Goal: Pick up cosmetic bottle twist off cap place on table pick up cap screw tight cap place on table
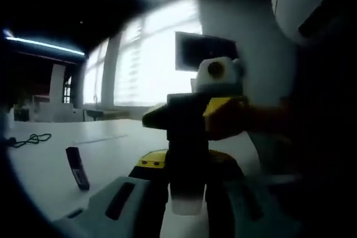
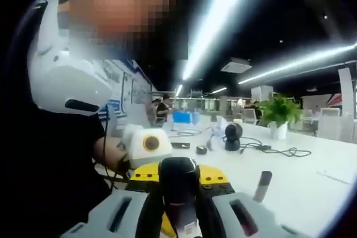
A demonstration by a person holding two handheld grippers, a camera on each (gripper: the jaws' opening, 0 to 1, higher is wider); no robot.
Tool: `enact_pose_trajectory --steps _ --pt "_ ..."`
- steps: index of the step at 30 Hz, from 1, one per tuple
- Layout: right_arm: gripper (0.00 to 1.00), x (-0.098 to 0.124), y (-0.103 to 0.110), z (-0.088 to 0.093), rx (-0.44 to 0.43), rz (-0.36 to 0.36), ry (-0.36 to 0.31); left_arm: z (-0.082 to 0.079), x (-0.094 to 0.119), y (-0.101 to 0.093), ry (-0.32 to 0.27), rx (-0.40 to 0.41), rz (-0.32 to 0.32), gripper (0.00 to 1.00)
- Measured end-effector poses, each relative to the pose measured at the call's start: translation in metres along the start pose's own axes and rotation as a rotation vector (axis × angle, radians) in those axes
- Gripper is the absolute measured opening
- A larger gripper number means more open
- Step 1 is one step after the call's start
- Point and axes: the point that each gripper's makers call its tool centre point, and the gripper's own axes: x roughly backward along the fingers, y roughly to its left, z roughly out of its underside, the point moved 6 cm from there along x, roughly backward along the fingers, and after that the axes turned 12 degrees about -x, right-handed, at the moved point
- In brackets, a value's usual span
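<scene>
I hold the dark cosmetic bottle (image 1: pixel 187 157) in the air between both grippers, above the white table (image 1: pixel 50 176). In the left gripper view my left gripper (image 1: pixel 187 193) is shut on the bottle's body, whose pale end points at the camera. My right gripper (image 1: pixel 192 112), black and yellow, reaches in from the right and is shut on the bottle's far end, where the cap is. In the right gripper view my right gripper (image 2: pixel 178 207) is shut on the glossy black bottle end (image 2: pixel 178 175), and the left gripper (image 2: pixel 209 175) sits just behind it.
A slim dark stick (image 1: pixel 78 168) and a cable (image 1: pixel 30 137) lie on the table. In the right gripper view another dark stick (image 2: pixel 262 185), a tape roll (image 2: pixel 201 150), a round black device (image 2: pixel 233 135), cables (image 2: pixel 279 150) and a plant (image 2: pixel 279 112) stand further off. A person's dark sleeve (image 2: pixel 50 182) is close on the left.
</scene>
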Motion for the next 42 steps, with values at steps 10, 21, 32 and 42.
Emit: enact_pose_trajectory --steps 10,21,32,42 --pt "0.15 -0.003 -0.007 0.005 -0.005 0.137 -0.055 0.007 0.000 0.007 0.033 -0.029 -0.096 0.14" --pt "0.16 -0.010 -0.009 0.013 -0.020 0.341 -0.110 0.014 0.004 0.012 0.057 -0.038 -0.158 0.14" --pt "0.15 -0.013 -0.008 0.015 -0.014 0.510 -0.149 0.016 0.005 0.017 0.056 -0.049 -0.197 0.14" --pt "0.15 -0.016 -0.007 0.016 -0.005 0.620 -0.144 0.019 0.005 0.020 0.066 -0.019 -0.233 0.14"
